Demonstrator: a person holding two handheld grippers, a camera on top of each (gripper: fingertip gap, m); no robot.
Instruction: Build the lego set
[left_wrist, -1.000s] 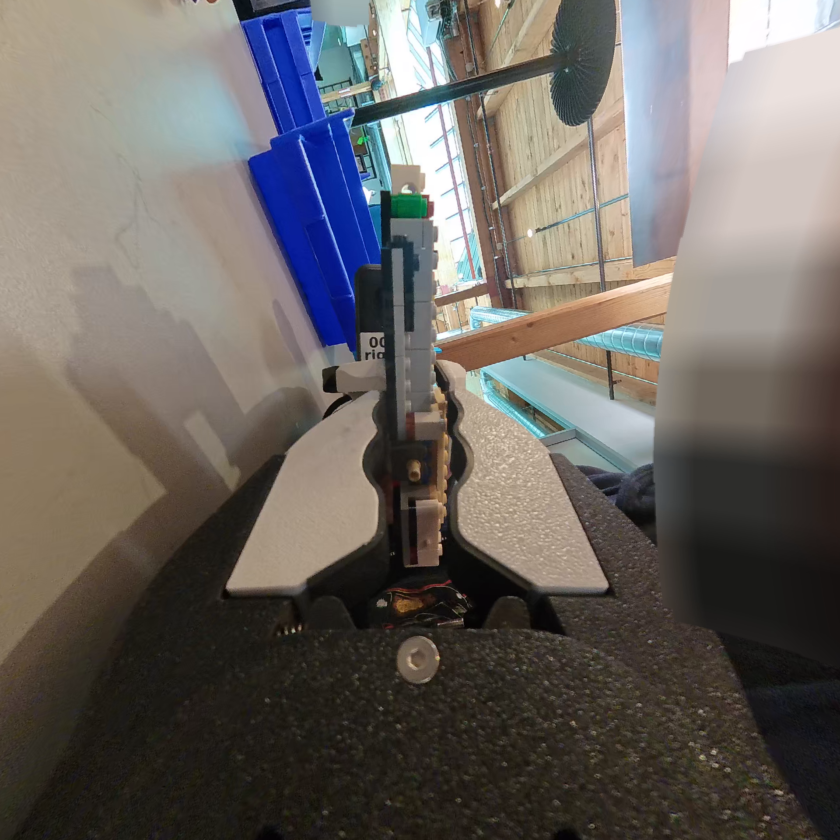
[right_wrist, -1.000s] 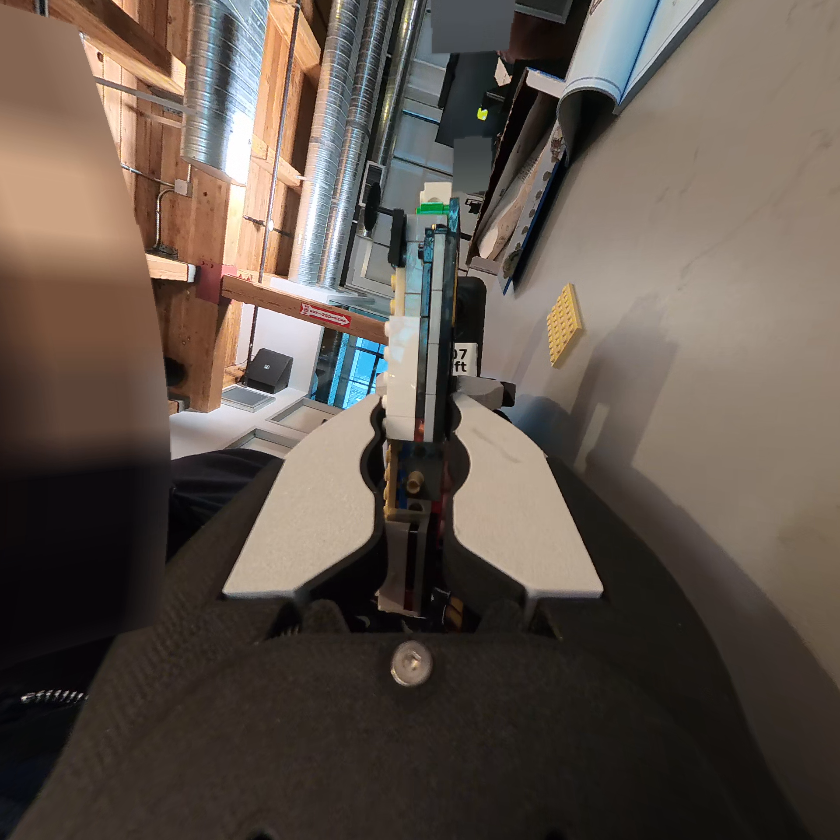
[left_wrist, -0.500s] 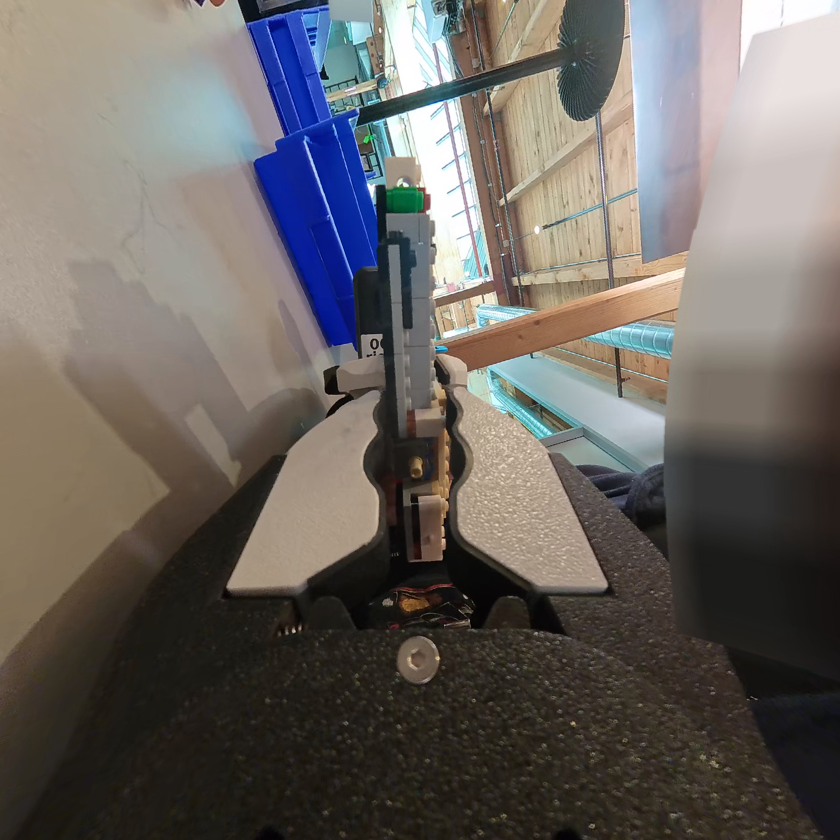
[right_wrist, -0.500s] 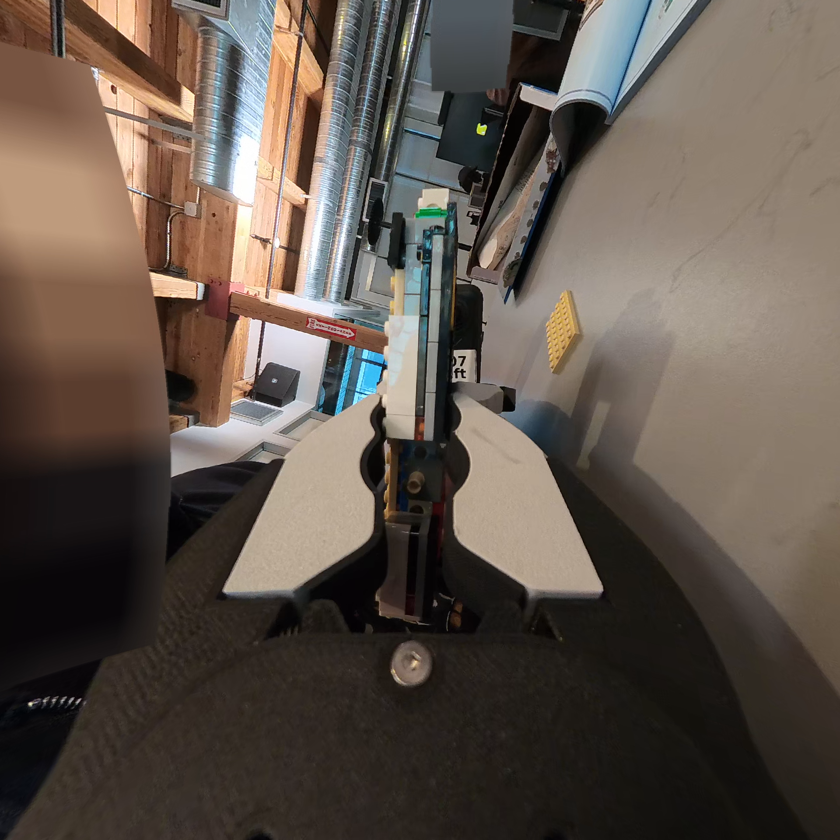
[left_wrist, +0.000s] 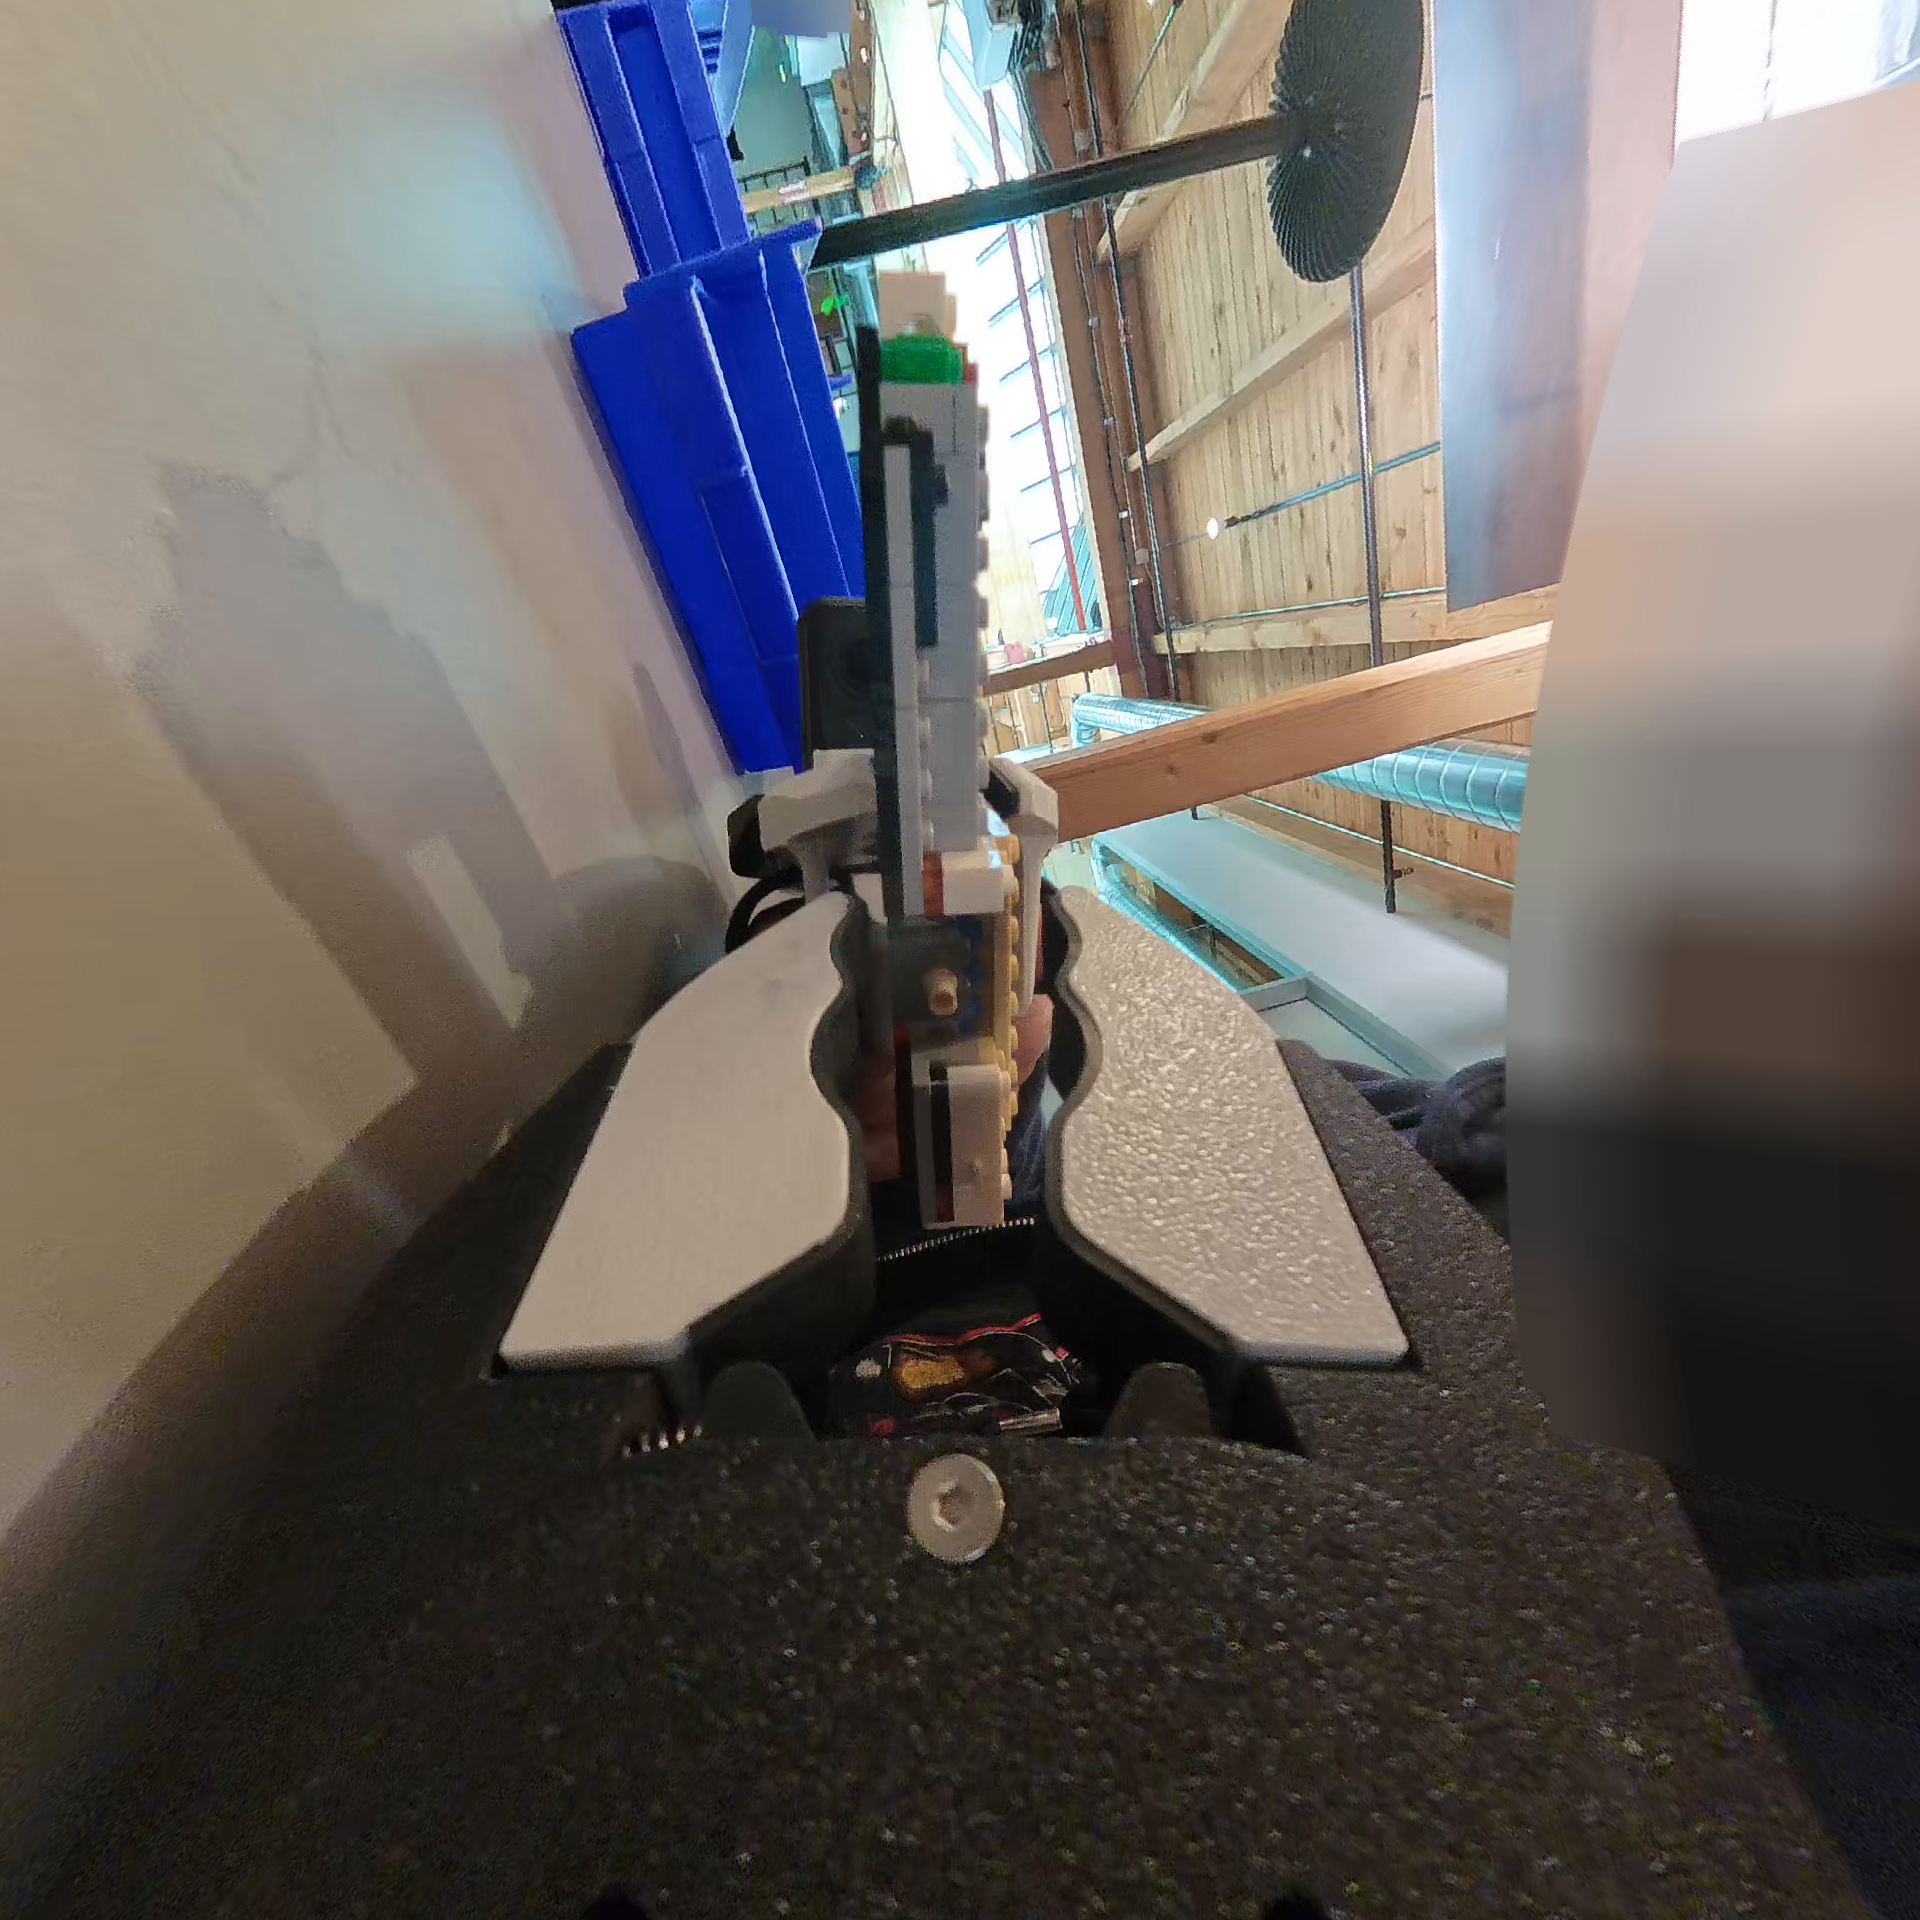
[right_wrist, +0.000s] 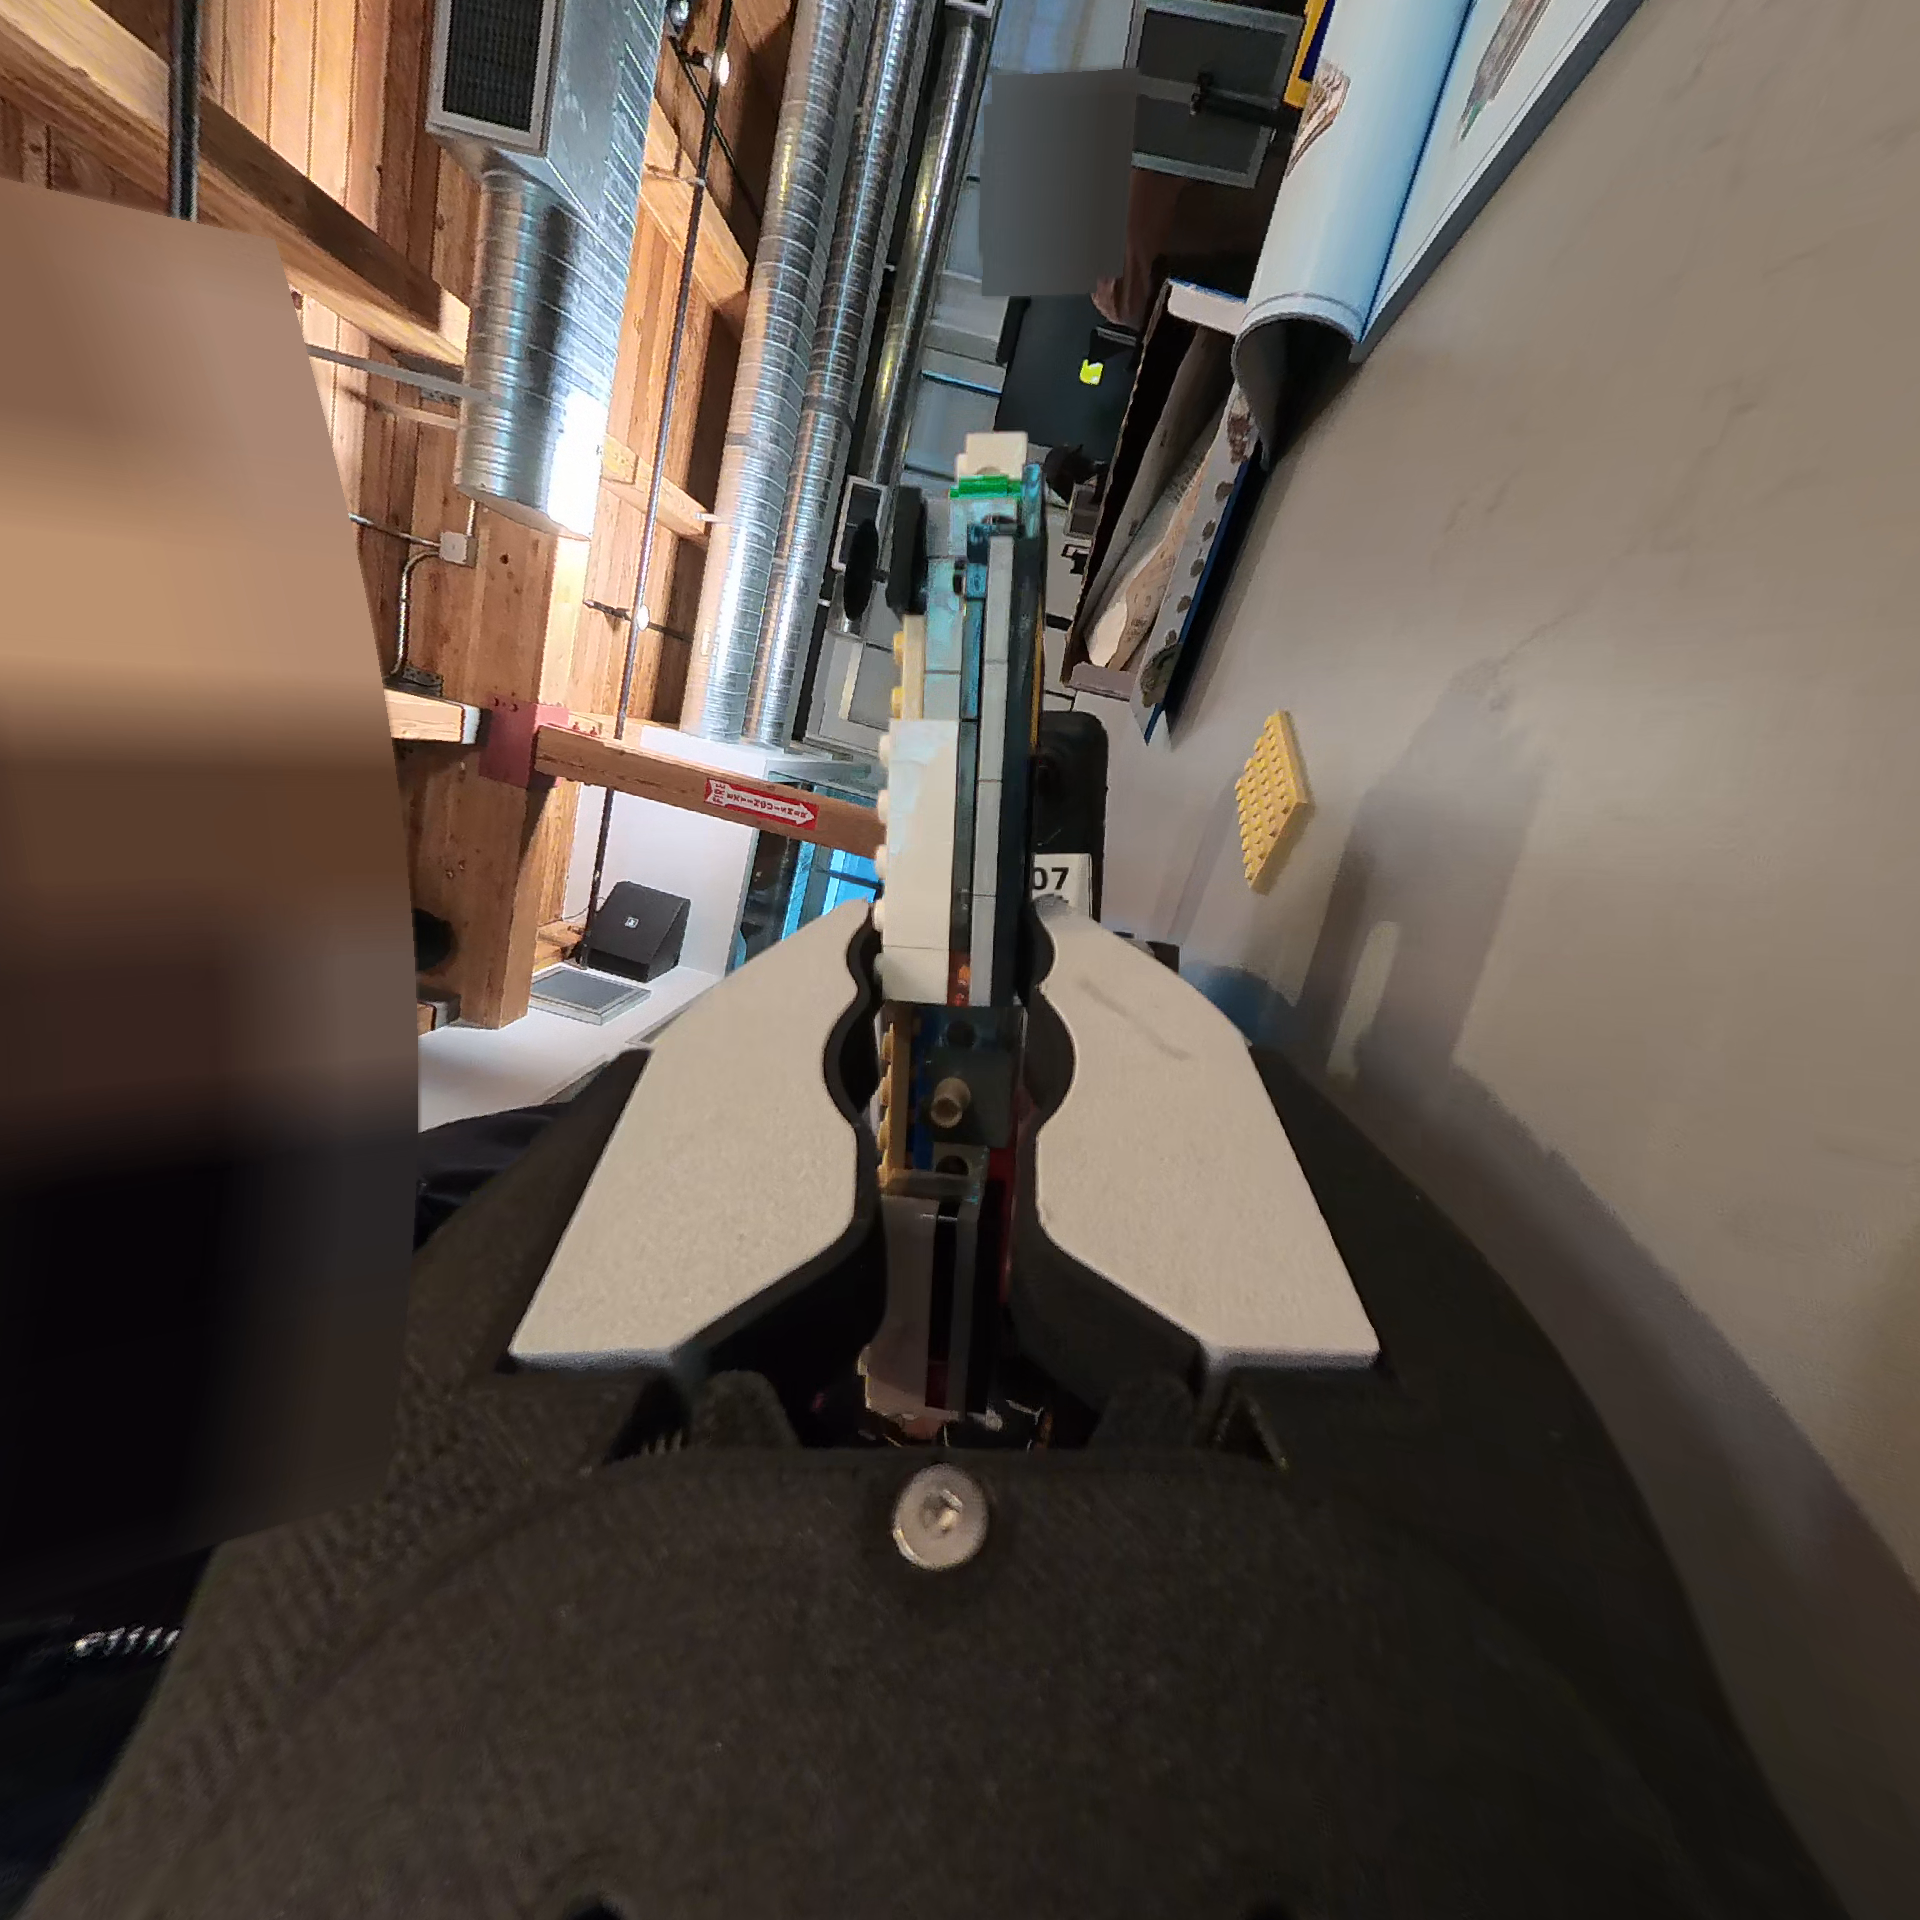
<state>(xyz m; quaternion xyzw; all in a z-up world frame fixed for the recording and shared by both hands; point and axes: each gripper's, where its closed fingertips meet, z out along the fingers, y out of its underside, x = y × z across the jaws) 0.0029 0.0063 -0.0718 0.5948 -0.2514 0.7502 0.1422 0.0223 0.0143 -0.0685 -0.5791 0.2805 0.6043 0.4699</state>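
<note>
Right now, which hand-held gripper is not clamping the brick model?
The left hand-held gripper: a gap shows between one finger and the brick model; the right hand-held gripper presses it from both sides.

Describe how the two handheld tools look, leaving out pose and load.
Both tools match: coarse black grainy bodies, a silver screw at centre, and two light grey fingers with wavy inner edges. Thin wires show in the left tool's base.
</note>
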